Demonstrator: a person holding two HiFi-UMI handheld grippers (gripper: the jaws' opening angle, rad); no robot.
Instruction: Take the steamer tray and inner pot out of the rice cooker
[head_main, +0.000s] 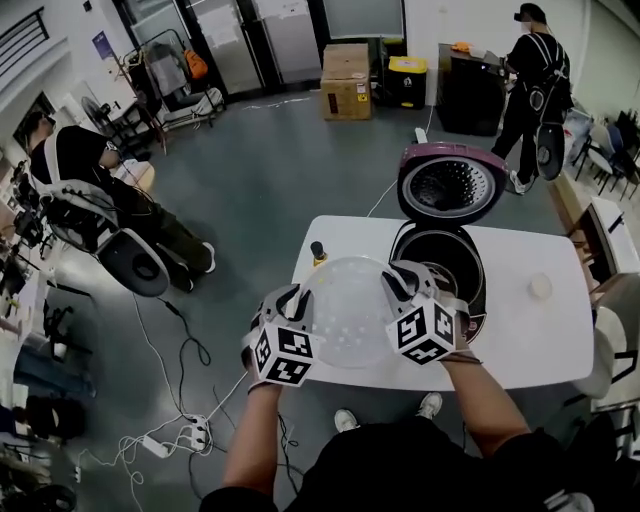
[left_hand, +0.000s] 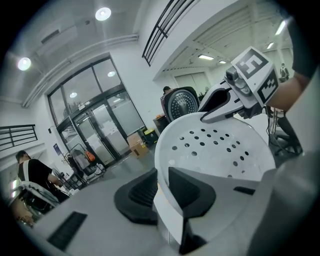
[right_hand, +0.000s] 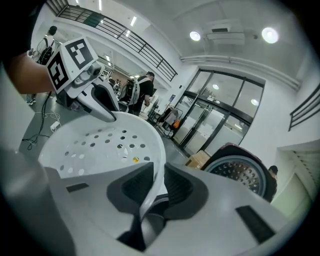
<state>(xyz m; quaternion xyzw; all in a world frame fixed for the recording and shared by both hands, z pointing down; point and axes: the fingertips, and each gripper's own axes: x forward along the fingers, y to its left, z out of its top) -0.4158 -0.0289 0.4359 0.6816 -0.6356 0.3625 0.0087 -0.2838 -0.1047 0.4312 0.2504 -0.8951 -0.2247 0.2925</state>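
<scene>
Steamer tray (head_main: 350, 310): a shallow, translucent white bowl with a perforated floor. It is held clear above the front-left part of the white surface (head_main: 520, 345), just left of the rice cooker (head_main: 440, 260), whose lid (head_main: 452, 185) is raised behind it. A small bottle (head_main: 318, 252) stands beyond the tray near the surface's left edge, and open surface lies to the cooker's right. Left hand-held gripper (left_hand: 162, 192) and right hand-held gripper (right_hand: 157, 187): jaws narrowly parted, pads clamped on the tray's rim at opposite sides.
</scene>
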